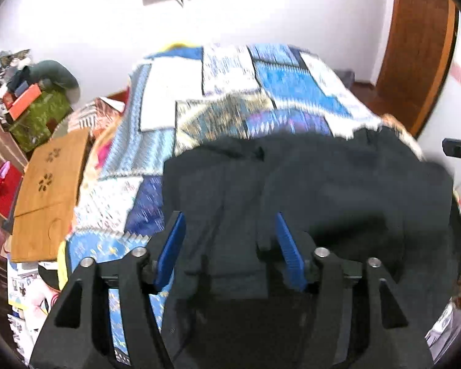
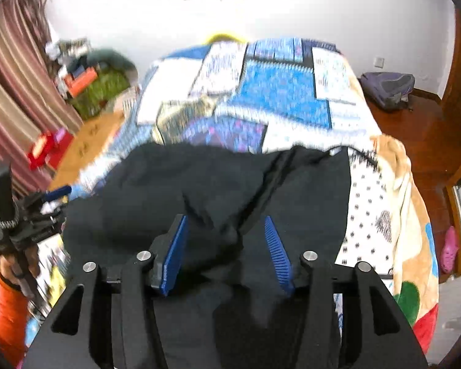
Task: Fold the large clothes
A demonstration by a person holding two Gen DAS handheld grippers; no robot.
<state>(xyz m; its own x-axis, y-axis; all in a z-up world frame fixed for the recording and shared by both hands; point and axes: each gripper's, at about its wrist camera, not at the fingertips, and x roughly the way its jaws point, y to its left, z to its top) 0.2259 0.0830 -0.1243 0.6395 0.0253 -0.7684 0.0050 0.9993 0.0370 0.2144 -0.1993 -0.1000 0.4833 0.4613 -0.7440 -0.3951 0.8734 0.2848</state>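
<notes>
Jaws apart on both grippers, blue pads clear of cloth: left gripper (image 1: 230,246) and right gripper (image 2: 227,247) hang over the dark garment (image 2: 230,190), nothing clamped. Garment: large, black, soft and limp, lying rumpled on the patchwork quilt (image 2: 276,92) at the near end of the bed. Likely light but floppy, prone to sag and bunch; best pinched at an edge or corner, one per gripper, and kept taut.

A patchwork blue-and-white quilted bed (image 1: 230,92) lies open beyond the rumpled black garment (image 1: 338,184); a tan wooden board (image 1: 49,190) and piled clutter (image 1: 30,98) crowd its left edge.
</notes>
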